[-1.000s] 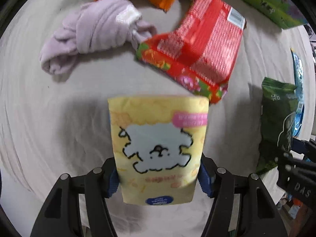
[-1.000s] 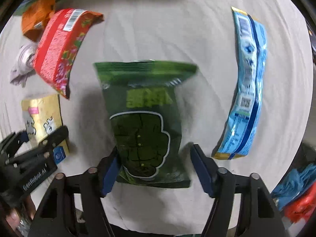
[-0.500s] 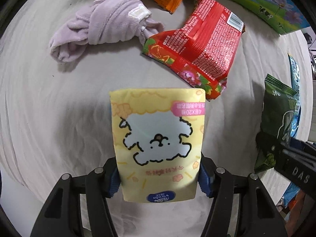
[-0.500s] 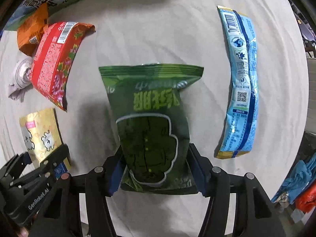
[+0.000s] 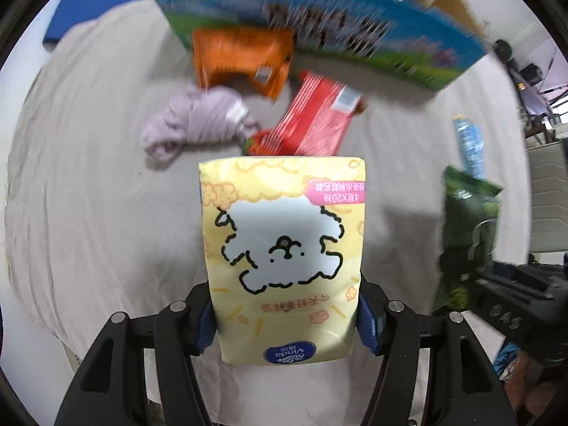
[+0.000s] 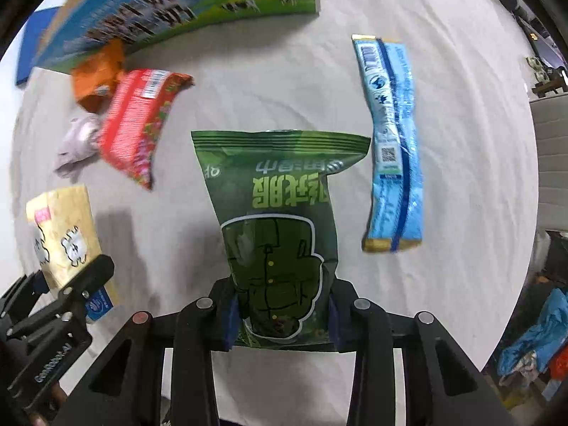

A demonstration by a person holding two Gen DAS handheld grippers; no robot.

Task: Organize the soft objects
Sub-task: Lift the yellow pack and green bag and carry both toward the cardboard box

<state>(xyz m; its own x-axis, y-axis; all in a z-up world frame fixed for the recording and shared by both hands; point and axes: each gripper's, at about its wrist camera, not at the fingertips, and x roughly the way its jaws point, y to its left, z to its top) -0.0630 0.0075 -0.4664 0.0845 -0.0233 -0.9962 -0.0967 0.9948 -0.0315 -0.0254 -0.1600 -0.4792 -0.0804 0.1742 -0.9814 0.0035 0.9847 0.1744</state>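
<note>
My left gripper (image 5: 285, 323) is shut on a yellow tissue pack (image 5: 284, 252) with a white cartoon dog, held above the white cloth. It also shows at the left of the right wrist view (image 6: 64, 238). My right gripper (image 6: 280, 319) is shut on a green snack bag (image 6: 277, 227), lifted off the cloth; the bag shows at the right of the left wrist view (image 5: 465, 227). On the cloth lie a red snack bag (image 5: 312, 124), an orange bag (image 5: 241, 60), a lilac rolled cloth (image 5: 195, 124) and a long blue packet (image 6: 394, 142).
A large cardboard box (image 5: 319, 25) with green and blue print stands at the far edge of the cloth-covered table (image 5: 88, 195). A blue flat object (image 5: 92, 3) lies at the far left. Blue and red items (image 6: 532, 348) sit off the table's right edge.
Both grippers have lifted and tilted up with their packs. The right gripper's jaws have closed onto the green bag. The box at the back has come into view.
</note>
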